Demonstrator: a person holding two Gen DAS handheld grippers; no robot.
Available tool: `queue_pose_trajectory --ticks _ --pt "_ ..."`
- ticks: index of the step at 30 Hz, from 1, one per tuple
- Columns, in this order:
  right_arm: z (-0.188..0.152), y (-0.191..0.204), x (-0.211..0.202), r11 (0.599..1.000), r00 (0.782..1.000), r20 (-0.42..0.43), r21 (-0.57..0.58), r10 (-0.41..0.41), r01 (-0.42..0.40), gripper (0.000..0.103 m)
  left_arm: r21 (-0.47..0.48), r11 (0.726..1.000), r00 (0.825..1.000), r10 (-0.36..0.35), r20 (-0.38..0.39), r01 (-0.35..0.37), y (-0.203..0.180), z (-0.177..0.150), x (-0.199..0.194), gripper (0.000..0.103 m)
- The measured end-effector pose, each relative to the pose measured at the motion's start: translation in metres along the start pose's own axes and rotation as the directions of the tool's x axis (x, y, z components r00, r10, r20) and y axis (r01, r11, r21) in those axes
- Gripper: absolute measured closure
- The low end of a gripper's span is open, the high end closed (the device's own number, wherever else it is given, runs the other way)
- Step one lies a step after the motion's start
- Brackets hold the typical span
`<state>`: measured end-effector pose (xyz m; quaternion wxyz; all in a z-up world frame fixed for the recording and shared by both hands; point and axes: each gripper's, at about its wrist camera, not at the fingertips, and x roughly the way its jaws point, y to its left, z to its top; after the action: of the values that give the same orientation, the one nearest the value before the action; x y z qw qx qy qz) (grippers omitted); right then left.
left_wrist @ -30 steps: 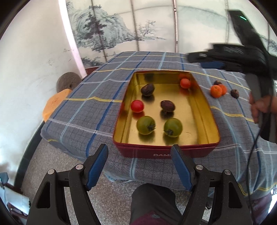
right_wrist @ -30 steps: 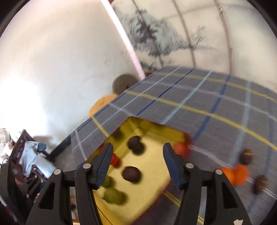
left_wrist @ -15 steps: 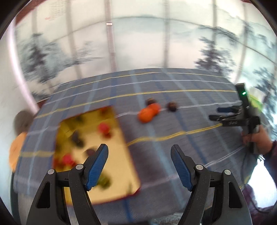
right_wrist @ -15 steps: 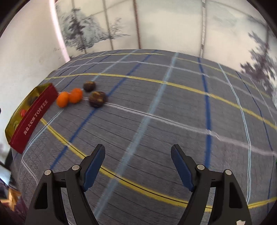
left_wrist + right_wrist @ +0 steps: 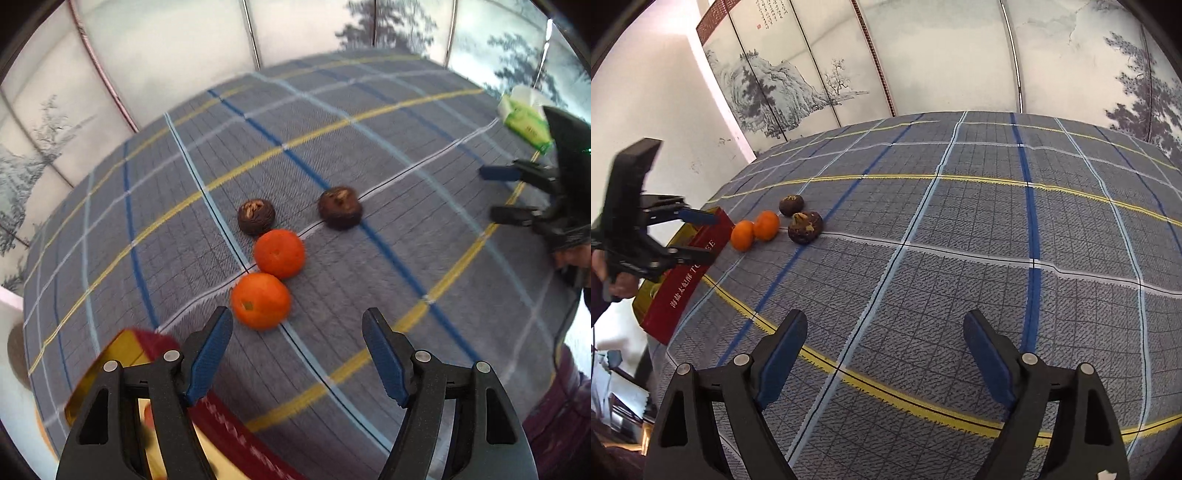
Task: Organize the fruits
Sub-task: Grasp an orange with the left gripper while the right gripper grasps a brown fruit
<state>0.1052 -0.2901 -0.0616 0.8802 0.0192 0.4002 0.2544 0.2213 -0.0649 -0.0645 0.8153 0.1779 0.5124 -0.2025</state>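
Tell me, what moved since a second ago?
Both hand-held grippers swung away from the tin toward the loose fruit. The left hand-held gripper now hangs near the closest orange. The right hand-held gripper has just been opening, empty, over bare cloth. Nothing was grabbed; the fruit stayed put.

On the red side wall of the tin (image 5: 687,275), right wrist view: white Chinese characters, too small to make out surely, followed by Latin capitals "TO" and "EE", the middle hidden behind a gripper finger. On the same tin (image 5: 236,439) in the left wrist view: white lettering, blurred, unreadable. On the painted screen (image 5: 764,14): columns of calligraphy with a red seal, illegible.
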Motion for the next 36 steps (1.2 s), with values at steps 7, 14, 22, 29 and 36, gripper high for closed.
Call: queue_pose_trajectory --ticks 7,14,22,29,36 --pt "0.0 0.001 0.001 1.0 1.0 -0.007 -0.008 0.015 -0.015 0.016 -0.033 0.999 0.996 -0.033 -0.081 0.03 0.02 0.005 0.042 0.063" --pt "0.001 0.001 0.005 1.0 1.0 -0.022 -0.006 0.003 -0.003 0.015 -0.264 0.965 1.0 0.004 0.015 0.0 0.008 -0.016 0.0 0.063" --pt "0.027 0.036 0.017 0.992 0.998 -0.03 -0.11 0.055 -0.058 0.015 -0.461 0.886 0.989 0.021 0.146 0.049 -0.032 -0.07 -0.065 0.063" --pt "0.062 0.082 0.079 0.952 0.994 -0.079 -0.289 0.078 -0.098 0.043 -0.535 0.844 0.986 0.064 0.154 0.029 -0.048 -0.104 -0.095 0.063" --pt "0.077 0.092 0.123 0.947 0.99 -0.135 -0.31 0.041 -0.082 0.049 -0.549 0.834 0.973 0.165 0.161 -0.051 -0.051 -0.127 -0.124 0.063"
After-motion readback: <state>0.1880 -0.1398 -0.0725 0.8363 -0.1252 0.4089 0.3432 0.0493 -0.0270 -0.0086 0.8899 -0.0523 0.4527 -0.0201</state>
